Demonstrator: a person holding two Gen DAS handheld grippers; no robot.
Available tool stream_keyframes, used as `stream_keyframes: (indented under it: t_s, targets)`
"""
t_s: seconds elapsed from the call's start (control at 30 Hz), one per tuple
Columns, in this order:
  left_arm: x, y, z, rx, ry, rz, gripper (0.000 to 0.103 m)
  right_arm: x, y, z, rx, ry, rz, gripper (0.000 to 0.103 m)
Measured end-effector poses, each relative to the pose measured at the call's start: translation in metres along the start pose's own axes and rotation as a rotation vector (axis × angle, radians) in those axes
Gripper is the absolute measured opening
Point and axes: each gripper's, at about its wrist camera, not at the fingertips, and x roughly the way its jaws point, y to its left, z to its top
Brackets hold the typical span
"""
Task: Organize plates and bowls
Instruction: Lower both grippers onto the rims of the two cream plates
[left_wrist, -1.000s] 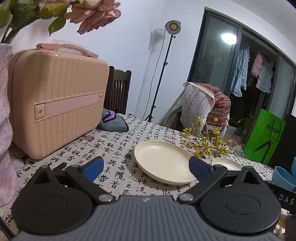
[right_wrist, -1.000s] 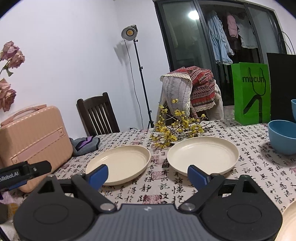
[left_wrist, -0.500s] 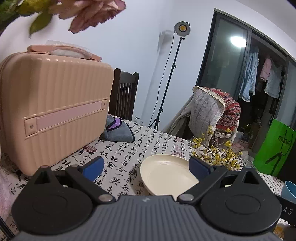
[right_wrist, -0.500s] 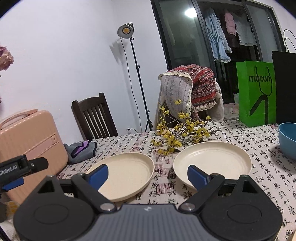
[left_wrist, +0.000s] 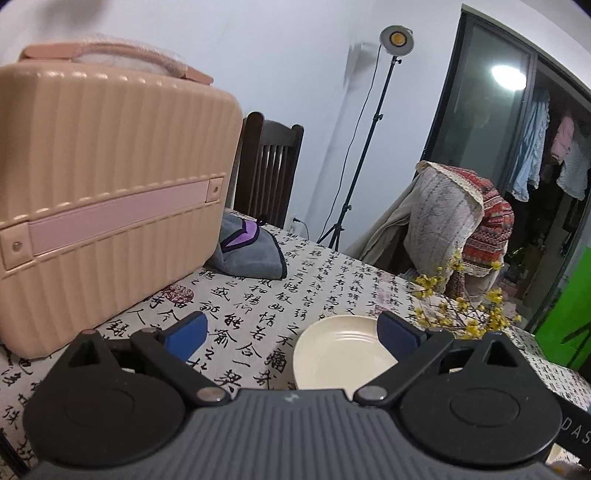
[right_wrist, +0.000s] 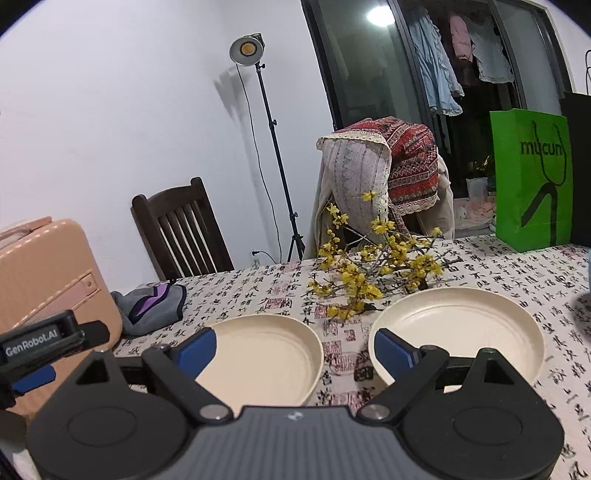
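Two cream plates lie side by side on the calligraphy-print tablecloth: the left plate (right_wrist: 266, 347) and the right plate (right_wrist: 461, 328). My right gripper (right_wrist: 295, 350) hovers open just in front of them, its blue fingertips over the near rims, nothing between them. The left wrist view shows the left plate (left_wrist: 336, 354) low and right of centre. There my left gripper (left_wrist: 291, 334) stands open and empty, with its right fingertip overlapping the plate's rim. Part of the left gripper's body (right_wrist: 40, 339) shows at the right wrist view's left edge.
A pink hard case (left_wrist: 103, 206) stands on the table at the left, a grey and purple pouch (left_wrist: 247, 254) beside it. Yellow blossom branches (right_wrist: 373, 273) lie behind the plates. A green paper bag (right_wrist: 532, 181) stands far right. Chairs and a lamp stand line the table's far side.
Both grippers have moved forward toward the plates and the pink case, which look larger now. The blue bowl and the pink flowers have slid out of view. Both jaws stay equally wide.
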Motion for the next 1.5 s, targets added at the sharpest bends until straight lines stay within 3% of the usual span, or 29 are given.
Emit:
stream_keyframes:
  t_s: [0.33,0.53,0.63,0.8,1.17,1.5]
  targets:
    - [0.055,0.001,0.003,-0.034,0.027,0.042,0.1,0.049,0.0,-0.003,0.028,0.035,0.01,0.092]
    - [0.072,0.01,-0.009,-0.06,0.026,0.001,0.1,0.077,0.004,-0.002,0.01,0.043,0.007,0.092]
    - [0.085,0.017,-0.015,-0.09,0.087,-0.021,0.1,0.09,0.001,-0.006,0.015,0.047,0.009,0.092]
    - [0.087,0.027,-0.015,-0.141,0.098,-0.052,0.1,0.101,-0.004,-0.014,0.032,0.056,0.031,0.092]
    - [0.093,0.025,-0.023,-0.11,0.122,-0.053,0.099,0.101,-0.011,-0.016,0.023,0.051,0.031,0.09]
    - [0.095,0.02,-0.026,-0.082,0.128,-0.059,0.085,0.111,-0.012,-0.021,-0.005,0.099,0.003,0.068]
